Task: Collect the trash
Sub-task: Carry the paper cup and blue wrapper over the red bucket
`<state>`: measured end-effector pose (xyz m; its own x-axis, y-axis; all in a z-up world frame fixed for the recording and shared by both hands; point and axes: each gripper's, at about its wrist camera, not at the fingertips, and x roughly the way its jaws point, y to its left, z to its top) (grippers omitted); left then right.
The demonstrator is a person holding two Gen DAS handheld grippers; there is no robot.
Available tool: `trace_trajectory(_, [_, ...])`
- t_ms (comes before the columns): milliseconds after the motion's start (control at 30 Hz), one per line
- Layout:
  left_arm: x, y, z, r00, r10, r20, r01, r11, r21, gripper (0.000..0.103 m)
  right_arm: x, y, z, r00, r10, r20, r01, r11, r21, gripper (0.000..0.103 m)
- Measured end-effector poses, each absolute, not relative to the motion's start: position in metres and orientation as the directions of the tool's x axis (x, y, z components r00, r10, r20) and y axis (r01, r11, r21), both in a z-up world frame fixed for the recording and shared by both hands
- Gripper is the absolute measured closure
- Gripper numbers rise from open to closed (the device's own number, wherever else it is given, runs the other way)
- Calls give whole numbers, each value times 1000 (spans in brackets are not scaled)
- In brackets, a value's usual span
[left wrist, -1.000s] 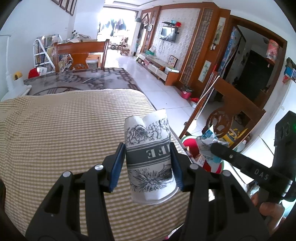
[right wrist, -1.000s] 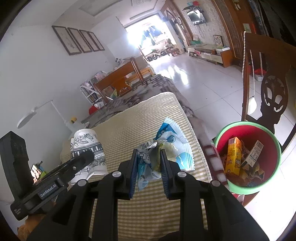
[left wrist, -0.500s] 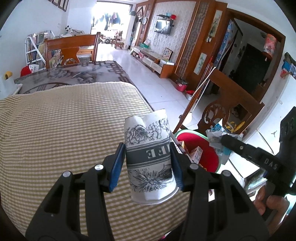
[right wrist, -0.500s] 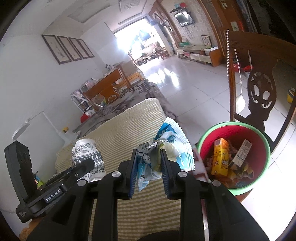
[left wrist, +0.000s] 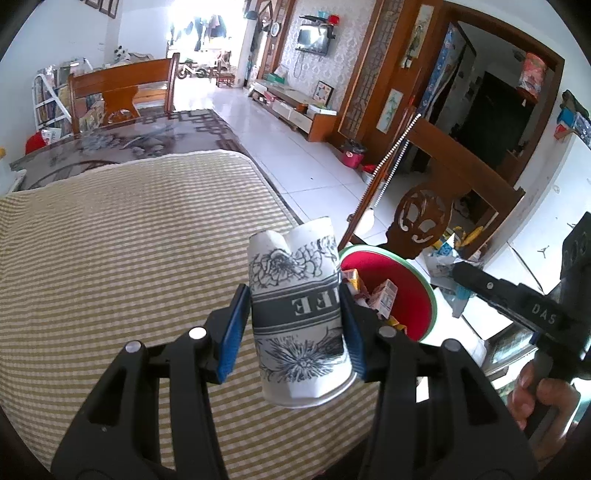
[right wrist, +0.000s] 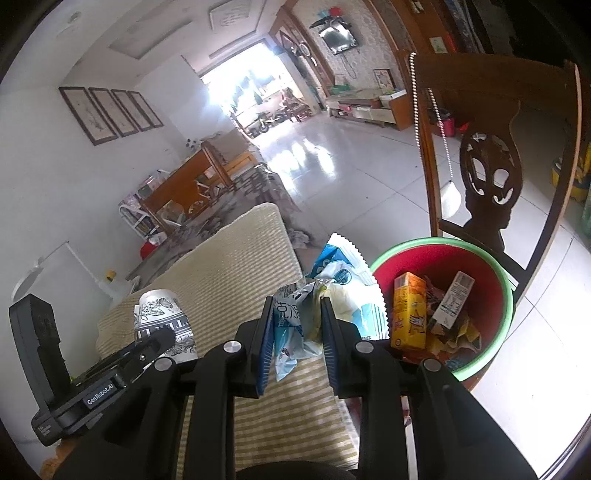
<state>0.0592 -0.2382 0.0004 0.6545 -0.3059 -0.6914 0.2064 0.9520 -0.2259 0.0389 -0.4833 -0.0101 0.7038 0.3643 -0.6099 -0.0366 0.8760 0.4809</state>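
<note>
We worked over a checked tablecloth in a tiled living room; our left gripper gripped the paper cup, the right gripper pinched the wrapper, both nearer the red bin than before

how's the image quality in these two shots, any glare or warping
Left wrist view: the bright doorway is blown out, fisheye bends the room edges, the paper cup stays sharp. Right wrist view: doorway glare reflects off the floor tiles; corners are vignetted black.

Black plastic grippers, blue-padded fingers, silver screws (bare-skinned hand).
</note>
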Motion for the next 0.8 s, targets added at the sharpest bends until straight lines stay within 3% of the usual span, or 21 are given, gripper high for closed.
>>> trace_trajectory(800, [105,-301,-25,530,-465,-709,339,883,-326,58,54,-532,-48,695,310,-649,78,864,497,78])
